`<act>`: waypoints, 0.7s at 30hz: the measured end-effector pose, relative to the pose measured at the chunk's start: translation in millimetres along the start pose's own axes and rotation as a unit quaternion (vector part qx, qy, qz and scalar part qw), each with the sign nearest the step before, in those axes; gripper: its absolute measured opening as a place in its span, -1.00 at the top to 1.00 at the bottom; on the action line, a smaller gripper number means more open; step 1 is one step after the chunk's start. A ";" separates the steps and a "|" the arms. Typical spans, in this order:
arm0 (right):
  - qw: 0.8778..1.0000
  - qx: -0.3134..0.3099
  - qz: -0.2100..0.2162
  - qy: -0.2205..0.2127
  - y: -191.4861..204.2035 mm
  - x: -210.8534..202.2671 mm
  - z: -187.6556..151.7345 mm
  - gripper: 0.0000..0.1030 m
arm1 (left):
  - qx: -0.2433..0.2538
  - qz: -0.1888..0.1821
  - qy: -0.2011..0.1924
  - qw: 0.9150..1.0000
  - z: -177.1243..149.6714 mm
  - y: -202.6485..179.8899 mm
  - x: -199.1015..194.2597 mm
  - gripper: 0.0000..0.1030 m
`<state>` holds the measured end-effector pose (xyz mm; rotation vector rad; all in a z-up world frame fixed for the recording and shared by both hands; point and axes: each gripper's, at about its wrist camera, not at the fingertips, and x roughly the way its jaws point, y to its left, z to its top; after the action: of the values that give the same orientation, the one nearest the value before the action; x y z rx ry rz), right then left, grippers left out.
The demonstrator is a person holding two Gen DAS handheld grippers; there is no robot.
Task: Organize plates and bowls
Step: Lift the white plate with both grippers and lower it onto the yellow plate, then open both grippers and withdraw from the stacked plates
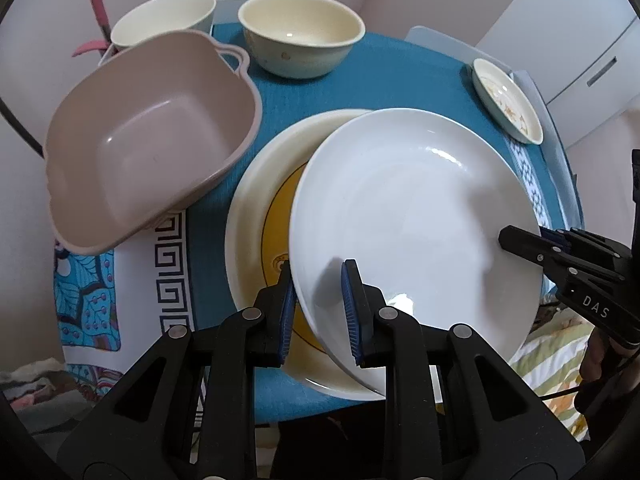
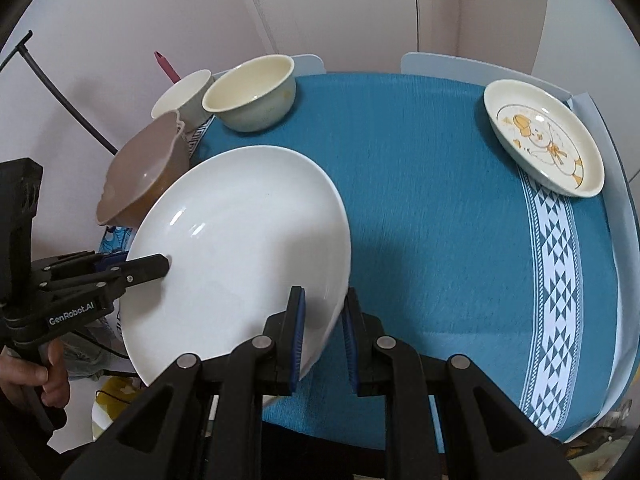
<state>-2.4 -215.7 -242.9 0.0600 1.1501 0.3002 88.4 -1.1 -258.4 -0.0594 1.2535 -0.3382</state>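
Note:
Both grippers hold one large white plate (image 1: 412, 220) by opposite rims, tilted above the table. My left gripper (image 1: 318, 304) is shut on its near-left rim; it also shows in the right wrist view (image 2: 160, 266). My right gripper (image 2: 322, 332) is shut on the plate's (image 2: 240, 248) right rim and shows in the left wrist view (image 1: 508, 236). Under the white plate lies a cream plate with a yellow centre (image 1: 256, 216). A taupe square bowl (image 1: 148, 148) stands to its left. Two cream bowls (image 1: 300, 36) (image 1: 164, 20) stand at the back. A small duck-pattern dish (image 2: 544, 140) sits far right.
The round table has a teal cloth (image 2: 420, 200) with a white patterned band (image 2: 556, 300) on the right. A pink utensil (image 1: 98, 4) stands behind the bowls. Walls and a door are close behind. Table edges drop off left and near.

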 end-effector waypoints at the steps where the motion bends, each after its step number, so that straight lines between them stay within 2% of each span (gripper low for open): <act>1: 1.000 -0.002 -0.002 -0.001 0.9 2.2 -0.1 0.67 | 0.001 0.000 0.001 1.000 -0.2 2.1 2.3 0.61; 14: 1.000 -0.005 -0.015 -0.003 7.0 12.8 -5.1 0.67 | 0.026 0.042 0.017 0.999 5.7 -6.7 30.7 0.62; 21: 1.000 -0.018 -0.017 0.001 10.4 14.9 -2.9 0.67 | 0.065 0.116 0.011 0.991 8.3 -23.9 32.9 0.62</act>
<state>-1.6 -202.1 -255.2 0.0082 1.1465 0.2901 99.9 -34.2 -280.6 0.2001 1.2436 -0.2187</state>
